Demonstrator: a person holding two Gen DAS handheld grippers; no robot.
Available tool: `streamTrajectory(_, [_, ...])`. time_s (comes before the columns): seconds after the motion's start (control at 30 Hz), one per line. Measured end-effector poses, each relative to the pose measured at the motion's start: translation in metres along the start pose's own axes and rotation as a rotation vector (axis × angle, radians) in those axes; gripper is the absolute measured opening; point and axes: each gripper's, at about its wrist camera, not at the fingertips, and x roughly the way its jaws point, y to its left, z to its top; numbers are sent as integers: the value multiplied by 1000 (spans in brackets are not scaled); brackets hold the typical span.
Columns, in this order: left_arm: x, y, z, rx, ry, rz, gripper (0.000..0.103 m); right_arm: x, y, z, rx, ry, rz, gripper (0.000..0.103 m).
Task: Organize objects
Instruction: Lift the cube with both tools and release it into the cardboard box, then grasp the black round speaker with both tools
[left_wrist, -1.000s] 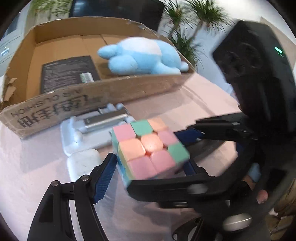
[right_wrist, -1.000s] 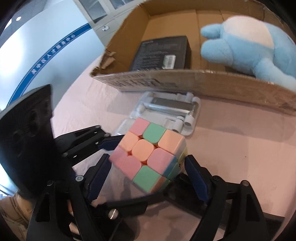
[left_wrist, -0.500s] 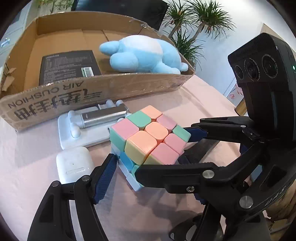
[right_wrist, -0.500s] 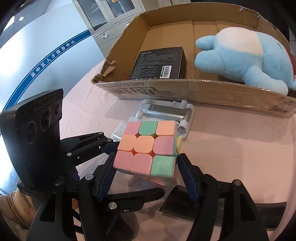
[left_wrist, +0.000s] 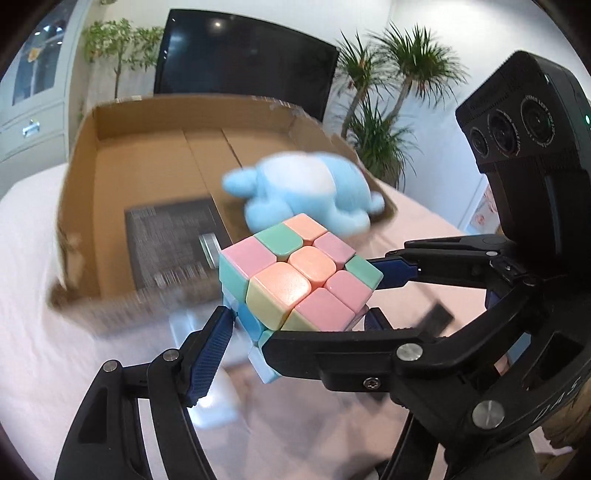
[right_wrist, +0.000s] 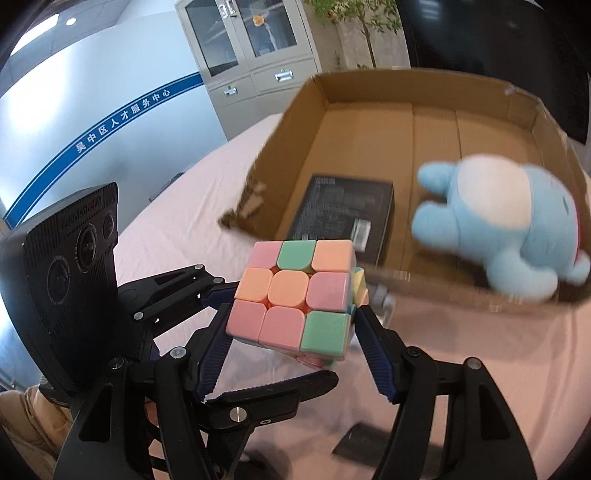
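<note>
A pastel puzzle cube (left_wrist: 295, 282) is held in the air between both grippers, just in front of the cardboard box (left_wrist: 85, 192). My left gripper (left_wrist: 295, 325) is shut on the cube from its left and right sides. My right gripper (right_wrist: 291, 332) is shut on the same cube (right_wrist: 295, 291), crossing the left one. The box (right_wrist: 303, 110) holds a blue and white plush toy (left_wrist: 306, 188), also in the right wrist view (right_wrist: 495, 221), and a black flat package (right_wrist: 343, 218).
A white earbud case (left_wrist: 218, 402) and a pale phone stand (left_wrist: 184, 321) lie blurred on the pink tablecloth (left_wrist: 55, 350) below the cube. A small black object (right_wrist: 365, 443) lies on the cloth near me. A screen and plants stand behind the box.
Both grippers have lifted the cube up and toward the box; the phone stand and earbud case now lie below it. The view now looks down into the box.
</note>
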Motion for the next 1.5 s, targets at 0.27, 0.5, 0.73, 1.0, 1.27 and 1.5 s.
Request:
streamTrajectory(0.27, [13, 49, 72, -19, -40, 64, 74, 22, -16, 85, -34, -42, 22, 65])
streamTrajectory(0.5, [74, 109, 125, -96, 7, 133, 74, 78, -49, 141, 4, -26, 42, 65])
streamTrajectory(0.73, [94, 143, 112, -213, 62, 135, 78, 100, -84, 139, 91, -27, 86, 81])
streamTrajectory(1.0, [14, 92, 73, -85, -36, 115, 86, 37, -83, 95, 124, -88, 122, 82])
streamTrajectory(1.27, [-54, 4, -31, 159, 5, 41, 92, -32, -21, -21, -60, -72, 252, 87])
streamTrajectory(1.5, [-64, -56, -112, 261, 144, -54, 93, -38, 9, -103, -125, 35, 233, 87])
